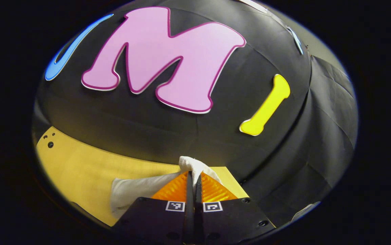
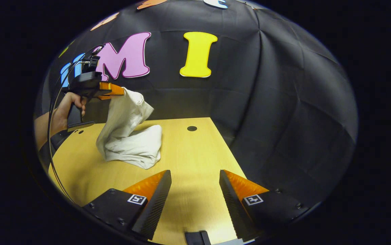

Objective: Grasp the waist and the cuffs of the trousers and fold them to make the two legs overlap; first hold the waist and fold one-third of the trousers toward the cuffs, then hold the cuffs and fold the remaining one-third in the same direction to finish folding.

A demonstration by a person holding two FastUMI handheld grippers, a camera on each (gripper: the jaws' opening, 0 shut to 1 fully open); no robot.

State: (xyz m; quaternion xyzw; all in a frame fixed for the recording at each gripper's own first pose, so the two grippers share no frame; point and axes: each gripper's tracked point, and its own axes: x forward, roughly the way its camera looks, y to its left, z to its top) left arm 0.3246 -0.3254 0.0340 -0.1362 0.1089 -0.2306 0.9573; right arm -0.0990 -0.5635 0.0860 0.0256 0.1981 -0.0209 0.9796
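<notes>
While the left gripper point(image 1: 194, 177) has its fingers pressed together on a bunch of white cloth at the bottom centre of the left gripper view, the trousers point(image 2: 130, 136) hang from it in the right gripper view, at the left of the frame, with their lower part still heaped on the wooden table point(image 2: 195, 153). A hand point(image 2: 67, 109) at the far left of that frame holds the gripper well above the tabletop, probably so the crumpled fabric drops under its own weight and an edge can be found. Which part is pinched, waist or cuff, cannot be told. The right gripper point(image 2: 195, 190) sits at the bottom of its own view with fingers wide apart over bare table, holding nothing, seemingly ready to take a second grip.
</notes>
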